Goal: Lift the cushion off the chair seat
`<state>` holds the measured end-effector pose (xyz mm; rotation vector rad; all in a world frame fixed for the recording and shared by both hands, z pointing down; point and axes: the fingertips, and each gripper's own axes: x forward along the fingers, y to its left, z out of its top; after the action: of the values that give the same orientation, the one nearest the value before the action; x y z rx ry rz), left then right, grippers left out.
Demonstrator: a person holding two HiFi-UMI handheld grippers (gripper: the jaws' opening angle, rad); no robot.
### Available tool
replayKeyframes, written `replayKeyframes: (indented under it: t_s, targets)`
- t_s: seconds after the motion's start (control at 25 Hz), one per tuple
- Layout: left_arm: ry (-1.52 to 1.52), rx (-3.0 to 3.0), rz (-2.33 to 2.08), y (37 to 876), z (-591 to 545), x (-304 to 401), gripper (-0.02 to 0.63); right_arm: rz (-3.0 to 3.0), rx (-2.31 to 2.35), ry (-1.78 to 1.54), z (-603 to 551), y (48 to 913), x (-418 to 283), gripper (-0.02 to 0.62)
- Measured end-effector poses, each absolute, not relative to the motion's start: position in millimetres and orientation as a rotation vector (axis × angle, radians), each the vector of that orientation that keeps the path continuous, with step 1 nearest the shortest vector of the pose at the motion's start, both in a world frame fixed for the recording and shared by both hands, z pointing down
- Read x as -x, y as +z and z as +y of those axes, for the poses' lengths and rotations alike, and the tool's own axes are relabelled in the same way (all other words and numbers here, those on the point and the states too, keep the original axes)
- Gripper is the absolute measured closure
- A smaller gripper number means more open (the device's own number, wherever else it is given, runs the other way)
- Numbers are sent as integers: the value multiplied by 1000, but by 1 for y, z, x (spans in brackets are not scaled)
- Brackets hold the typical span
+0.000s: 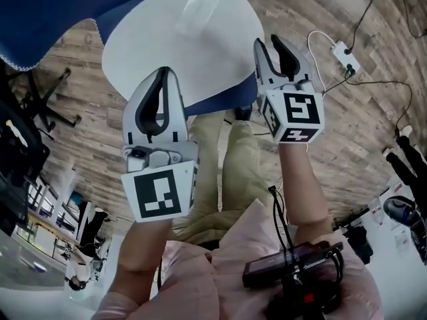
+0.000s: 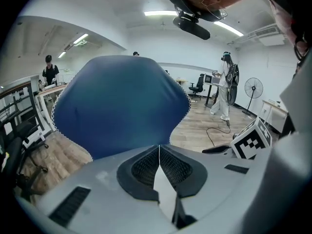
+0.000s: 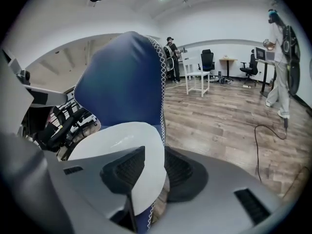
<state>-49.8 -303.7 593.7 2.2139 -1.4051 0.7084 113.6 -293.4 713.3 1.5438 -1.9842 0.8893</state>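
**Head view:** cushion (image 1: 193, 45) hangs in air over plank floor (image 1: 320, 19), with no seat visible beneath. Lift judged done; nothing of task appears left. Left gripper (image 1: 162, 79) and right gripper (image 1: 272, 45) sit at cushion's near edge, toward opposite corners. Facing side white and smooth, far part blue.

**Left gripper view:** jaws closed on thin white edge. Blue face matte fabric, rounded outline, white zigzag trim.

**Right gripper view:** jaws clamped on edge near corner. One side white, other blue. Panel thin, curving, judged pliable.

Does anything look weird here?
Yes: the blue cushion isn't lying on any seat. It hangs over the wooden floor, pinched at its edge by the left tongs and right tongs, white side showing.
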Motion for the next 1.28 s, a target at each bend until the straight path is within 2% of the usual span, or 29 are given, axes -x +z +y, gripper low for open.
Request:
replayKeyframes:
  t_s: [0.56, 0.8, 1.04, 1.28]
  targets:
    - [766, -2208, -1366, 624, -294, 46, 592, -1960, -1536, 1269, -275, 791, -115, 454]
    - [770, -2213, -1375, 621, -296, 48, 592, -1980, -1531, 1401, -274, 795, -115, 483]
    - [745, -2245, -1426, 600, -301, 54, 592, -2000, -1506, 1359, -275, 771, -110, 552]
    - [684, -2235, -1533, 559, -307, 65, 592, -2042, -1491, 1271, -275, 725, -101, 571]
